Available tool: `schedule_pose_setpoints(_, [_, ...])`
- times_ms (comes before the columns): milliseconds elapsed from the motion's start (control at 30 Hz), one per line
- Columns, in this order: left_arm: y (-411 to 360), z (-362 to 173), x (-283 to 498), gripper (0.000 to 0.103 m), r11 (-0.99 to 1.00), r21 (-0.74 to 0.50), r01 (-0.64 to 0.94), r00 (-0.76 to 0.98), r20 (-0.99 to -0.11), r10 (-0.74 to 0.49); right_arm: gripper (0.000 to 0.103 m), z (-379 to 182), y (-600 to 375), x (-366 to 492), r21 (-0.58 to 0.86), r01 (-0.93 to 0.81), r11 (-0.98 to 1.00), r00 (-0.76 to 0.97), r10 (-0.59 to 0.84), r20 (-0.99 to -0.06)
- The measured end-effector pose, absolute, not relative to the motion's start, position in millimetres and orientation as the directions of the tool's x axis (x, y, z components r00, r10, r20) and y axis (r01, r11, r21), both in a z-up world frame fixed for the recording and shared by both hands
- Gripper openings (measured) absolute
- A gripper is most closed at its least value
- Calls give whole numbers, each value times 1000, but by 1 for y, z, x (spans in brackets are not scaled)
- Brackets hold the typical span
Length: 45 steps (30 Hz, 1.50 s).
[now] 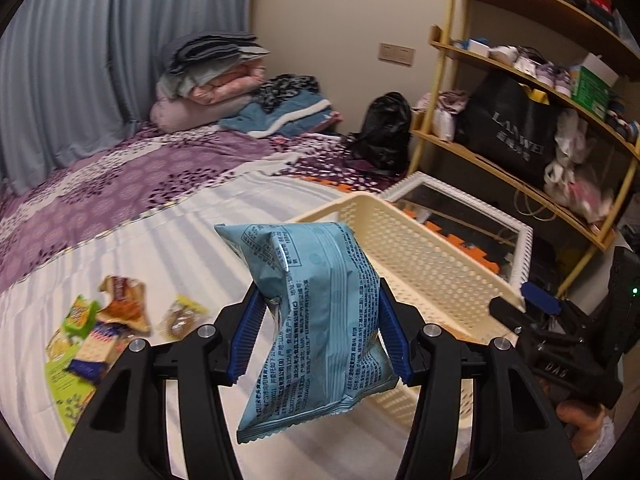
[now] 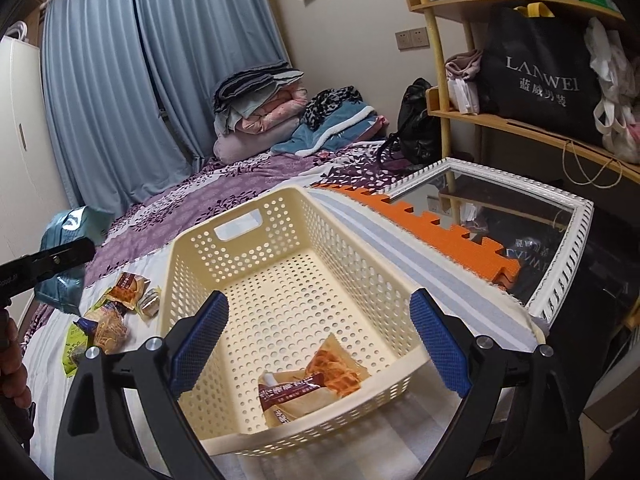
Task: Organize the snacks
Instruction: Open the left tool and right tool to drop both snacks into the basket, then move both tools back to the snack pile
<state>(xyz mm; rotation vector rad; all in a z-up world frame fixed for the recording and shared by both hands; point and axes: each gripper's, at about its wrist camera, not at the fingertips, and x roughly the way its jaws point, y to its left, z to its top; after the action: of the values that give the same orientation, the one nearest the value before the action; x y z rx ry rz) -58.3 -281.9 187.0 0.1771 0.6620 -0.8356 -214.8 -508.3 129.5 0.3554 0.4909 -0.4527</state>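
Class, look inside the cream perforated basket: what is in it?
One waffle snack packet lies near the basket's closest wall. The rest of the floor is bare; that wall hides the packet's lower edge.

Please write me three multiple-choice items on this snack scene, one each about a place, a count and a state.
1. Where does the waffle packet lie?
A. in the basket
B. on the shelf
C. on the mirror

2. How many snacks are in the basket?
A. none
B. one
C. three

3. What is the left hand-held gripper doing?
A. standing open and empty
B. clamping the basket rim
C. gripping the blue packet

Answers: 1 A, the right wrist view shows it on the basket floor. 2 B, only the waffle packet is inside. 3 C, the blue pads press the packet from both sides; the right hand-held gripper stands open over the basket.
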Motion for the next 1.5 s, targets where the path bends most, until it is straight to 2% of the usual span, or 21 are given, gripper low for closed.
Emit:
schedule_pose_setpoints(267, [-343, 170, -68, 57, 557, -160, 815, 356, -621, -699, 91, 124, -516, -219, 216, 514, 830, 775, -342, -532])
schedule_pose_setpoints(300, [-349, 167, -68, 62, 546, -169, 820, 340, -624, -703, 91, 123, -517, -219, 215, 517, 829, 773, -343, -534])
schedule_pose_setpoints(333, [-353, 164, -68, 79, 539, -178, 823, 328, -626, -707, 91, 123, -517, -219, 215, 518, 828, 771, -343, -536])
schedule_pose_setpoints(400, [-356, 160, -67, 97, 552, -182, 814, 340, -621, -707, 91, 122, -518, -219, 213, 520, 827, 769, -345, -539])
schedule_pose_setpoints(1333, [-263, 165, -31, 99, 743, -171, 647, 506, -633, -586, 91, 150, -451, -190, 178, 386, 905, 830, -257, -495])
schedule_pose_setpoints(1500, [-240, 167, -25, 100, 777, -172, 606, 539, -629, -560, 95, 157, -433, -184, 173, 343, 923, 847, -224, -482])
